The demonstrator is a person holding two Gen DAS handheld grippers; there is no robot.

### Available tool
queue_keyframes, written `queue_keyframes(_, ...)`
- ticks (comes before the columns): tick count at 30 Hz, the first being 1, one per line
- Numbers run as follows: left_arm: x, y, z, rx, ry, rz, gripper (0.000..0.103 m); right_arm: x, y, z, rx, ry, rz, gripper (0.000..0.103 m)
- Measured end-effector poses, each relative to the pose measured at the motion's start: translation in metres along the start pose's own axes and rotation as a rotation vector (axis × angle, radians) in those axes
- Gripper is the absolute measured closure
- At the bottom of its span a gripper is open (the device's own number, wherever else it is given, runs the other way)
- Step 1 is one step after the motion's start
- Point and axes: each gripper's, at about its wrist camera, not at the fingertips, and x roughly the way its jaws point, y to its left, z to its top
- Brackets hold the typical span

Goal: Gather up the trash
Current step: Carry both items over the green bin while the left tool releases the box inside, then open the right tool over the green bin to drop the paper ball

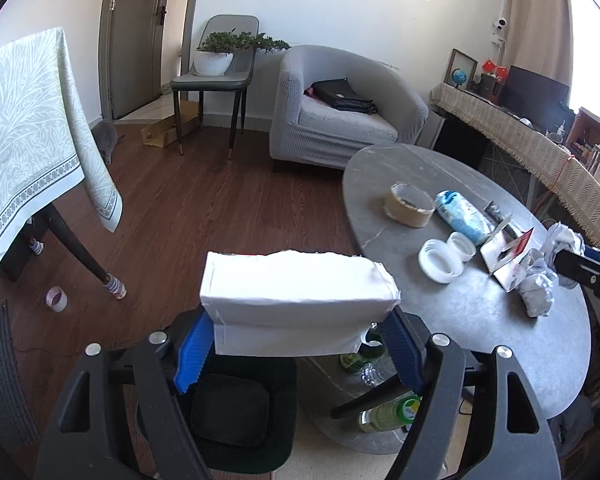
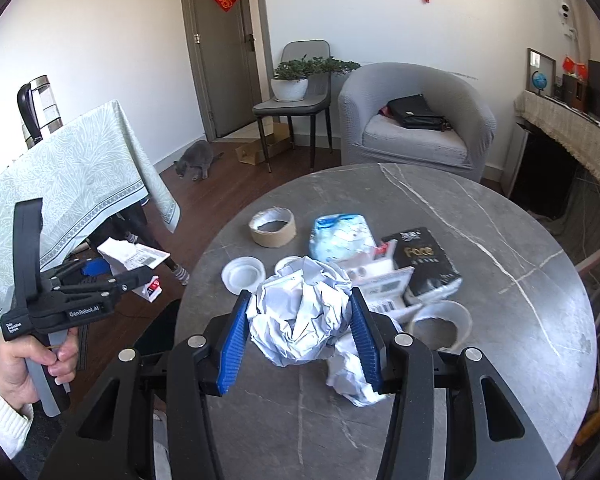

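**Mei:** Grey marble table (image 2: 480,216) in a sitting room, armchair (image 2: 416,116) beyond its far edge. Where's the trash?

**Jun:** Two pieces are held. The left gripper (image 1: 298,354) is clamped on a white carton (image 1: 296,292), out past the table's left edge and above a dark bin (image 1: 236,416) on the floor. The right gripper (image 2: 300,342) has its blue pads (image 2: 233,346) closed against a crumpled paper ball (image 2: 300,312) near the table's near edge, with more crumpled paper (image 2: 352,380) lying under it.

**Mei:** How would you do it well?

**Jun:** I'd say centre the carton over the bin's mouth before parting the pads. Lift the ball straight up first, so it doesn't drag the loose paper or knock the tape roll (image 2: 272,226) and lids (image 2: 243,274)

**Mei:** And the poses?

**Jun:** The left hand (image 2: 28,364) holds its tool by the handle, fingers pointing away and slightly down. The right gripper points forward across the table, tilted downward
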Motion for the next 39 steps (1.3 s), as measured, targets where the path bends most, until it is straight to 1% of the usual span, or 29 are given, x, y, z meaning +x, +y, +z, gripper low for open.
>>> queue_keyframes(2, 0.005, 0.016, -0.006, -0.006, 0.036, 0.012, 0.025, 0.008, 0.015, 0.006, -0.015, -0.001, 0.025, 0.054)
queue_keyframes(6, 0.014, 0.045, -0.021, 0.000, 0.099, 0.059, 0.025, 0.022, 0.046, 0.014, -0.050, 0.001, 0.069, 0.054)
queue_keyframes(11, 0.021, 0.071, -0.036, 0.010, 0.177, 0.106, 0.025, 0.038, 0.077, 0.021, -0.087, 0.016, 0.109, 0.054)
queue_keyframes(22, 0.053, 0.100, -0.084, 0.046, 0.426, 0.148, 0.025, 0.073, 0.133, 0.026, -0.151, 0.059, 0.172, 0.054)
queue_keyframes(26, 0.061, 0.111, -0.095, 0.042, 0.479, 0.166, 0.022, 0.088, 0.147, 0.025, -0.157, 0.084, 0.200, 0.054)
queue_keyframes(27, 0.061, 0.113, -0.096, 0.046, 0.484, 0.170, 0.018, 0.091, 0.151, 0.025, -0.160, 0.091, 0.205, 0.054)
queue_keyframes(29, 0.059, 0.117, -0.098, 0.058, 0.481, 0.180, 0.015, 0.098, 0.157, 0.024, -0.166, 0.106, 0.216, 0.054)
queue_keyframes(36, 0.043, 0.131, -0.086, 0.017, 0.413, 0.148, 0.016, 0.127, 0.178, 0.017, -0.176, 0.179, 0.236, 0.054)
queue_keyframes(39, 0.032, 0.134, -0.078, 0.009, 0.380, 0.145, 0.019, 0.141, 0.187, 0.011, -0.188, 0.214, 0.235, 0.054)
